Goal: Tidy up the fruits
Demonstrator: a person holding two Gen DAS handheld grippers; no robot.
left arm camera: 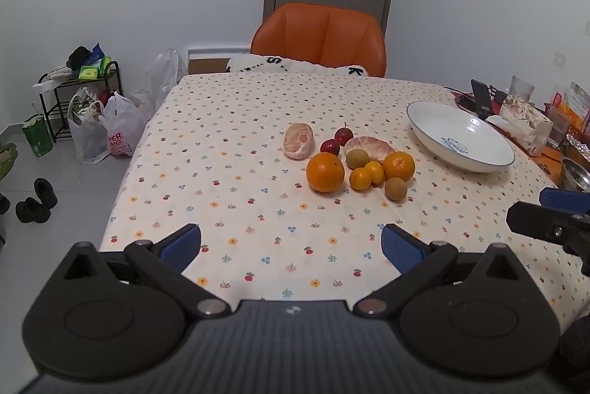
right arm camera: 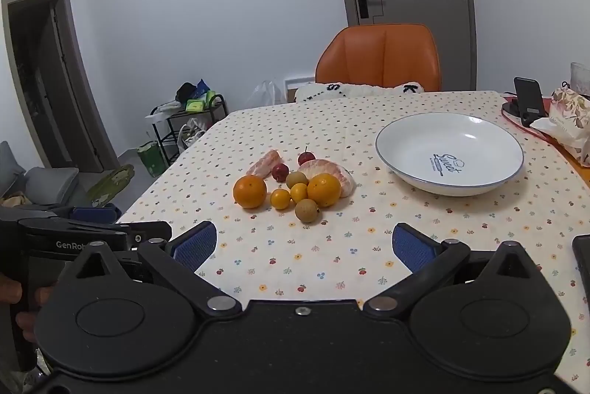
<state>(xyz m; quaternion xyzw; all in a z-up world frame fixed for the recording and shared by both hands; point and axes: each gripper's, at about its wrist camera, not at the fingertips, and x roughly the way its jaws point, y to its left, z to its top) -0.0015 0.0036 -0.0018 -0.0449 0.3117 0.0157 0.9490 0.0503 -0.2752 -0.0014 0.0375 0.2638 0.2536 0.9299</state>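
Starting: both tools, left tool (left arm camera: 291, 248) and right tool (right arm camera: 304, 246), gape empty.
Fruit: fruit pile (right arm camera: 295, 185) left of plate (right arm camera: 405, 173) on bench (right arm camera: 332, 265).
Next: likely grasp an orange (right arm camera: 250, 191).

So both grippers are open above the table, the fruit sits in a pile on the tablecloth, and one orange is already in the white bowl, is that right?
Not quite: the white bowl is empty, as the right wrist view shows. Both oranges are in the pile on the tablecloth. The left gripper and right gripper are open.
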